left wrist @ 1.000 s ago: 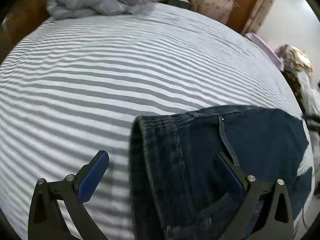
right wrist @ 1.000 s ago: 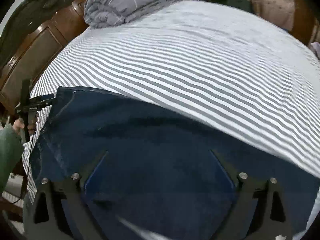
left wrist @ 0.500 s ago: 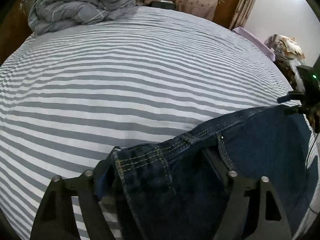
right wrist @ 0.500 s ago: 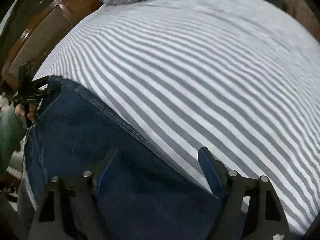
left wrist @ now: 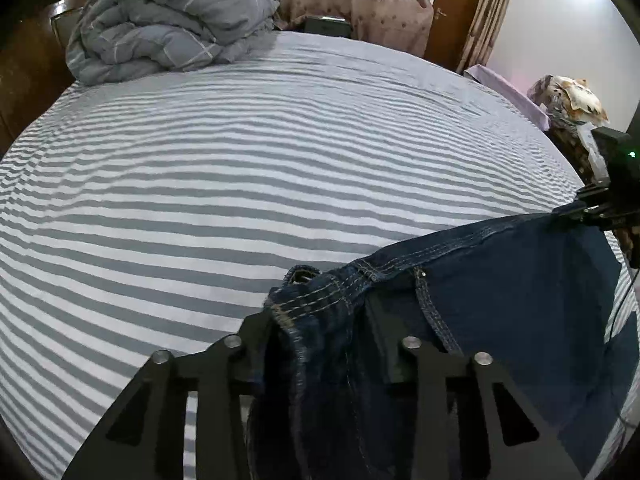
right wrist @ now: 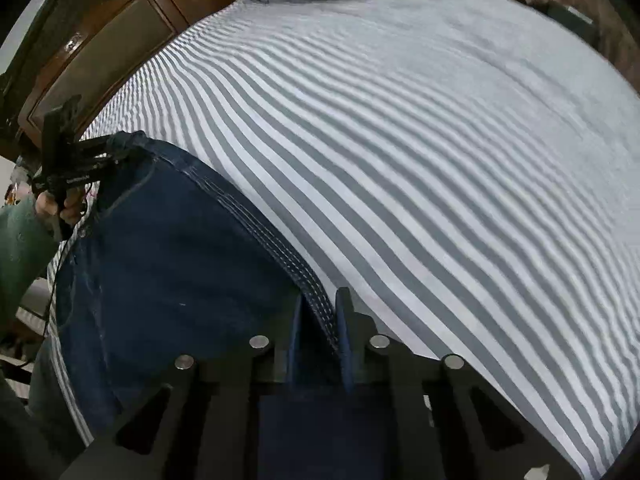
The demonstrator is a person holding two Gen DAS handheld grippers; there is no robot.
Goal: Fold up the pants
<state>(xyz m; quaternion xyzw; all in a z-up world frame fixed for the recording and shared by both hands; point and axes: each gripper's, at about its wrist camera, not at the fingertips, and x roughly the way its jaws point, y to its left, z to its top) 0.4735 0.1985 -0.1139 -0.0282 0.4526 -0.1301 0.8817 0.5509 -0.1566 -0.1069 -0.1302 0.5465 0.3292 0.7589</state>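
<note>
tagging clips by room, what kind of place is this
Most likely a bedroom at home: a wide bed with a grey-and-white striped sheet, a bundled grey quilt at its head, patterned curtains beside a brown wooden door.

No writing is showing clearly enough to read. A small pale marking is sitting on the left gripper (right wrist: pixel 116 156) body in the right wrist view, too blurred to make out.

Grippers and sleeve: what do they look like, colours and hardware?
Left gripper and right gripper: matte black angular frames with triangular cutouts and silver round bolt heads. Right's fingers carry blue pads. Green sleeve on the left arm; a green LED glows.
</note>
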